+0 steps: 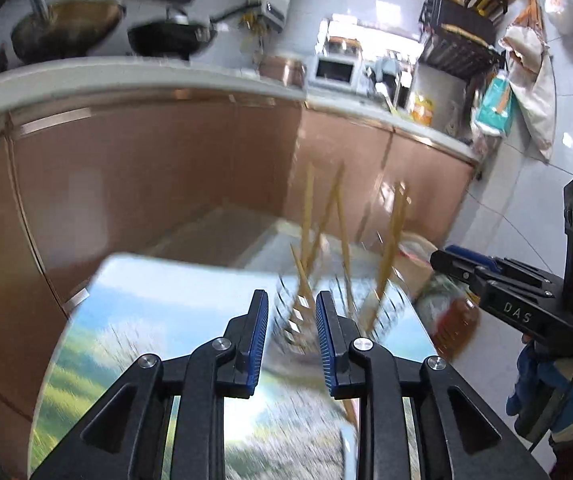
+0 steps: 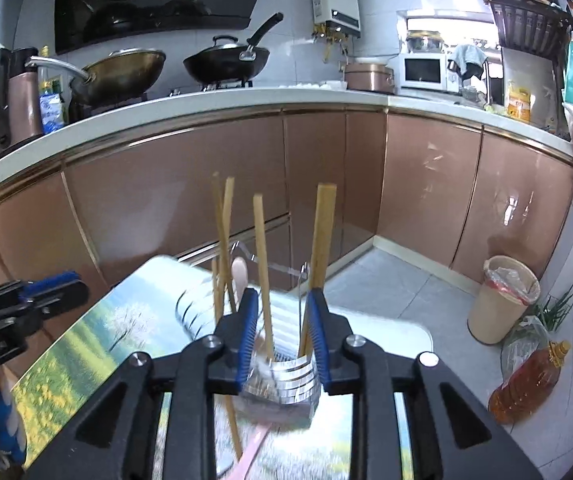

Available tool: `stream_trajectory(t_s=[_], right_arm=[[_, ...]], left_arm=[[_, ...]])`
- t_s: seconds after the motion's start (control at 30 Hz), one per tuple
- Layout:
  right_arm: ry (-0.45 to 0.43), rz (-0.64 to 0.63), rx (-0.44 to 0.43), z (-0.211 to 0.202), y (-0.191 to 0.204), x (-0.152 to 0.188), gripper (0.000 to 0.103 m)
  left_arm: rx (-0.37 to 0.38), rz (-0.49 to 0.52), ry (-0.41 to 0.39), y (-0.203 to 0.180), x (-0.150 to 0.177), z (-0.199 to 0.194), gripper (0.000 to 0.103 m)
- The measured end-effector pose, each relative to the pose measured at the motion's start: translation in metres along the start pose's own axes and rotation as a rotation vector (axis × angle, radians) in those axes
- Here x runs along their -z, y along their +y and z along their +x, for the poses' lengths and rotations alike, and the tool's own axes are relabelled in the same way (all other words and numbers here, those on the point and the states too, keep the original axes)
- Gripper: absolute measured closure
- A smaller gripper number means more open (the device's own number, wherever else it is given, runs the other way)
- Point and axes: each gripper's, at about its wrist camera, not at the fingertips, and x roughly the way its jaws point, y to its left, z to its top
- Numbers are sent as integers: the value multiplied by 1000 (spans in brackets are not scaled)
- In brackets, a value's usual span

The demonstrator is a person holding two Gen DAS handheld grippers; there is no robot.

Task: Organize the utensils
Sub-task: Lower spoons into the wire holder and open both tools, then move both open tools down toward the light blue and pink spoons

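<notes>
- The likeliest mishap, as I judged it, was toppling the metal utensil holder (image 2: 282, 376): it stood right in front of the right claw (image 2: 282, 338), partly between that claw's blue pads (image 2: 248, 332), and a sideways nudge from either pad could tip it or shove it along the bench (image 2: 98, 336).
- A second risk lay in the wooden chopsticks (image 2: 262, 264), which rose tall and loosely splayed out of the holder just ahead of the right claw; a brush against them could flick one out onto the floor.
- A pink spoon (image 2: 239, 276) stood among them, and a pink handle lay low beneath the holder, near enough to be knocked.
- The right claw pointed down at a slant, jaws a little apart, clamped on nothing that I could see.
- The left claw (image 1: 291, 340) slanted down likewise, jaws a little apart and empty, the blurred holder and chopsticks just beyond its tips.
- The two claws stood side by side, near each other, each showing at the edge of the other's view.
</notes>
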Motion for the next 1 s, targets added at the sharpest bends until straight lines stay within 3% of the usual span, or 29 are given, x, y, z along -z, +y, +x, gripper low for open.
stream_trajectory(t_s=[0.4,0.77,1.0], right_arm=[[404,131,-170,62,-13,95,78],[489,154,-196,95,-12,111,78],[512,158,-200,105,-12,112,78]], left_arm=[[235,8,421,-13,77,59,79],[346,148,628,-40,121,71,78],[327,233,693,-60,142,79,76]])
